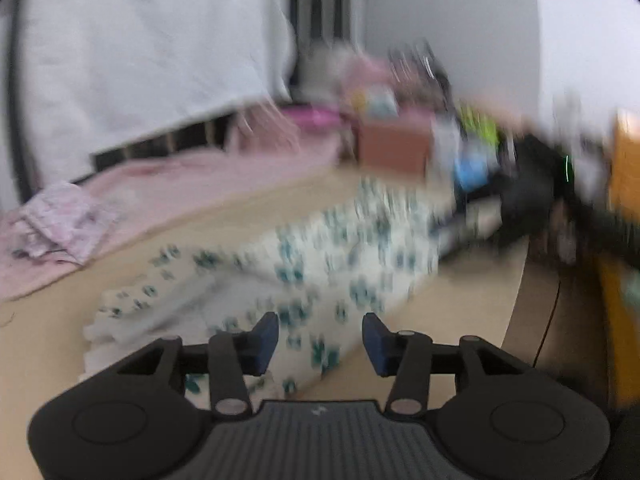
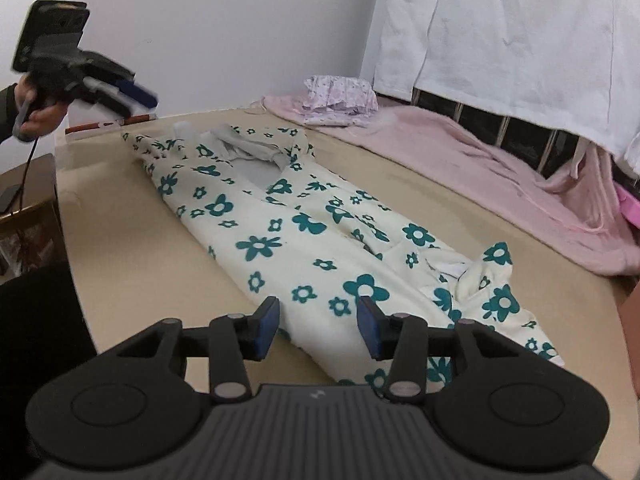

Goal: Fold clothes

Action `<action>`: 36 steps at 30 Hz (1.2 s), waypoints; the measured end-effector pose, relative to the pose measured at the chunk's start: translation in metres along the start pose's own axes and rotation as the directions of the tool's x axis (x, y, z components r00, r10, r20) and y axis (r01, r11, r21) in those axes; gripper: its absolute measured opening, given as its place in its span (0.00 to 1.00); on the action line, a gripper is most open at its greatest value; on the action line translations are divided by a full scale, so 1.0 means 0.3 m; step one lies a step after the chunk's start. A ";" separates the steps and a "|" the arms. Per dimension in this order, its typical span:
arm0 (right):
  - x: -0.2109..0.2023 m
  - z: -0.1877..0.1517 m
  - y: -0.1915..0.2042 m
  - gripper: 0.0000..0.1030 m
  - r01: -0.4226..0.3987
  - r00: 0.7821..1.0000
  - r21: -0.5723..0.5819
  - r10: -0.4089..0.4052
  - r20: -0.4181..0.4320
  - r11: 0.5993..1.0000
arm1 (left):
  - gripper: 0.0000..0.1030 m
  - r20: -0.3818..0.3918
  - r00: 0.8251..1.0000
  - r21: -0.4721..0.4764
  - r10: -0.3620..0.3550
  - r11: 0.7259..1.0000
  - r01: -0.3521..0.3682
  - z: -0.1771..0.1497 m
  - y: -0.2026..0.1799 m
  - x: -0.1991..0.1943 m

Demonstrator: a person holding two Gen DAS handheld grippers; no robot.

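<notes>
1. The floral garment (image 2: 304, 224), cream with teal flowers, is lying stretched in a long strip across the beige table (image 2: 120, 248), its collar end at the far left and its bunched hem end at the near right. Folded in lengthwise like this, it is probably waiting for a cross fold.
2. The right gripper (image 2: 318, 326) is hovering just above the near end of the garment with its blue pads spread apart and nothing between them, seemingly lining up with the edge for a pinch.
3. The left gripper (image 2: 136, 94) is hanging in the air beyond the far left corner of the table, well clear of the cloth; in its own view, the left gripper (image 1: 320, 338) is showing its fingers apart and empty. That view is heavily smeared, so finer detail there cannot be made out.
4. A pink blanket (image 2: 500, 184) is running along the far side of the table, with a small pale floral cloth (image 2: 340, 96) sitting on it, apart from the work; both are likely set aside so the middle is free for folding.
5. A white sheet (image 2: 520, 40) is hanging behind.
</notes>
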State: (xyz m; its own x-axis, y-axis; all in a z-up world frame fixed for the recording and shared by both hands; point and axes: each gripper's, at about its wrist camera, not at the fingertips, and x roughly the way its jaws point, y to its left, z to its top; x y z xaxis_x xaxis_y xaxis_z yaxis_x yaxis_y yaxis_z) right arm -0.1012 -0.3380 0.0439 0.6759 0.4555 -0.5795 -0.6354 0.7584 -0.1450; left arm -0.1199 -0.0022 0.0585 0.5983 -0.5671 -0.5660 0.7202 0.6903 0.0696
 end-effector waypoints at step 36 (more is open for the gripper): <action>-0.112 0.017 0.166 0.38 0.030 0.989 0.324 -0.076 0.130 0.946 | 0.27 -0.021 0.988 -0.200 0.153 0.968 -0.154 -0.009 -0.145 -0.025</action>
State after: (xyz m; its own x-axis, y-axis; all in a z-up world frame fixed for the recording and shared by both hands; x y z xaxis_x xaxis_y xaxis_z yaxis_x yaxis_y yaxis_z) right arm -0.1536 -0.3132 0.0604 0.7650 0.4530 -0.4578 -0.4595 0.8820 0.1048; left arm -0.1566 -0.0269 0.0575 0.6939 -0.4451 -0.5660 0.5342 0.8453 -0.0098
